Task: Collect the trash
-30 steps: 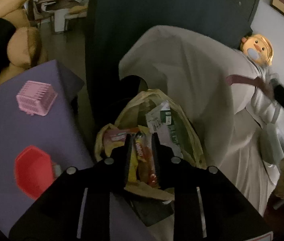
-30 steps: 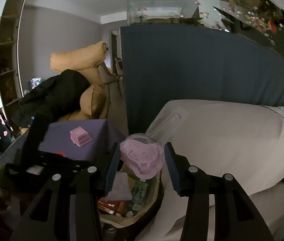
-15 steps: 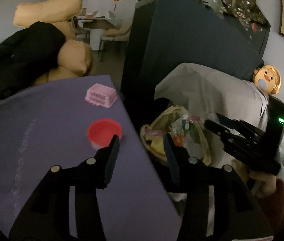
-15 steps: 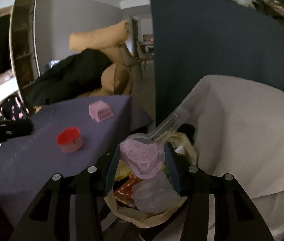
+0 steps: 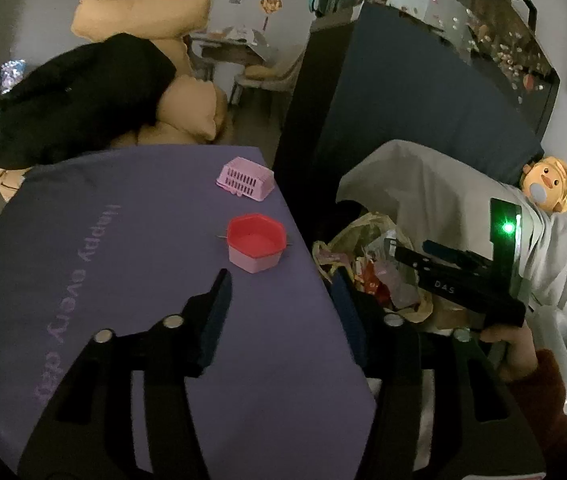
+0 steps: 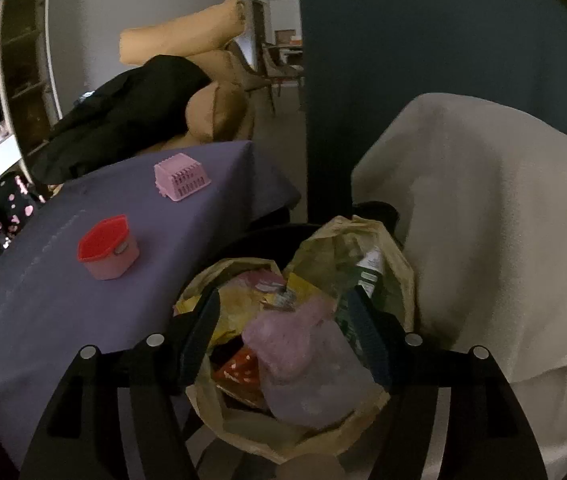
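Trash bag point(image 6: 363, 248) crammed full, both grippers empty above it.

The crumpled yellowish bag sits between the purple table point(image 5: 123, 280) and a pale draped seat point(image 6: 483, 220), holding wrappers and a cloudy pink-lidded plastic container point(image 6: 307, 364) lying loose on top. The right gripper point(image 6: 289, 320) has just sprung wide around it, not touching; the left gripper point(image 5: 279, 292), also just opening, hovers over the table edge near a red-rimmed cup point(image 5: 256, 242).

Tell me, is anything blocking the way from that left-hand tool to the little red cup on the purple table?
Nothing visible does. The left gripper has just been opening, with nothing between its fingers, and only bare purple tablecloth lies between it and the red cup. The pink basket sits beyond the cup.
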A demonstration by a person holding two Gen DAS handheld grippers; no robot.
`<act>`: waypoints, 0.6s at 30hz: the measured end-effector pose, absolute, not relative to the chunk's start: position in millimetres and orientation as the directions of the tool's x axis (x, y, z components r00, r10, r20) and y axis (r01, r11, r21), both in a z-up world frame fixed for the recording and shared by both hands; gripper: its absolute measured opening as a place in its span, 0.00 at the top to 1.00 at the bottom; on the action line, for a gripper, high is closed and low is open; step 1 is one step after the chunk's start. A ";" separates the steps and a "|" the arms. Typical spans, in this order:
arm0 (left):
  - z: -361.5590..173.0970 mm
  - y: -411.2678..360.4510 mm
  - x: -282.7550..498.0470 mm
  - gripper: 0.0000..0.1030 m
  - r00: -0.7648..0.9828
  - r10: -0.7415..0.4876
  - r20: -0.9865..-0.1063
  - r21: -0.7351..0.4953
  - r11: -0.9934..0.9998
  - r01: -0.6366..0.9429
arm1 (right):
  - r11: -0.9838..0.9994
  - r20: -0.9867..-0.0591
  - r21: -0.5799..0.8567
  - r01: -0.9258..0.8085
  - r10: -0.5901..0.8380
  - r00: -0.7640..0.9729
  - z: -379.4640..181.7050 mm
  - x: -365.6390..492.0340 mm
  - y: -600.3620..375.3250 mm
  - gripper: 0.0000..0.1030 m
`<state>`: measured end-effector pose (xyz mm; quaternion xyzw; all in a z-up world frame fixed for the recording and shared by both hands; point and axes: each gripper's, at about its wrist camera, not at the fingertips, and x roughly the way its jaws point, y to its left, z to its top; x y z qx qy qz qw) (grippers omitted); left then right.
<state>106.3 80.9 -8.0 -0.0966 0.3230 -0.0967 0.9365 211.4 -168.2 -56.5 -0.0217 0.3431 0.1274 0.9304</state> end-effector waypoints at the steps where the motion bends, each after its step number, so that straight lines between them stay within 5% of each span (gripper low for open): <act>1: -5.9 81.0 100.6 0.40 0.778 -0.238 -0.582 -0.241 0.964 0.114 | 0.968 -0.636 0.056 -0.246 0.225 0.738 -52.7 206.6 -169.6 0.39; 7: 5.8 70.6 66.5 0.24 0.813 -0.206 -0.545 -0.178 0.976 0.128 | 0.949 -0.568 0.167 -0.266 0.313 0.761 -12.9 143.1 -173.3 0.39; 18: 18.5 37.9 18.7 0.23 0.843 -0.101 -0.529 -0.020 0.994 0.107 | 0.955 -0.542 0.076 -0.288 0.282 0.791 9.4 30.0 -151.5 0.39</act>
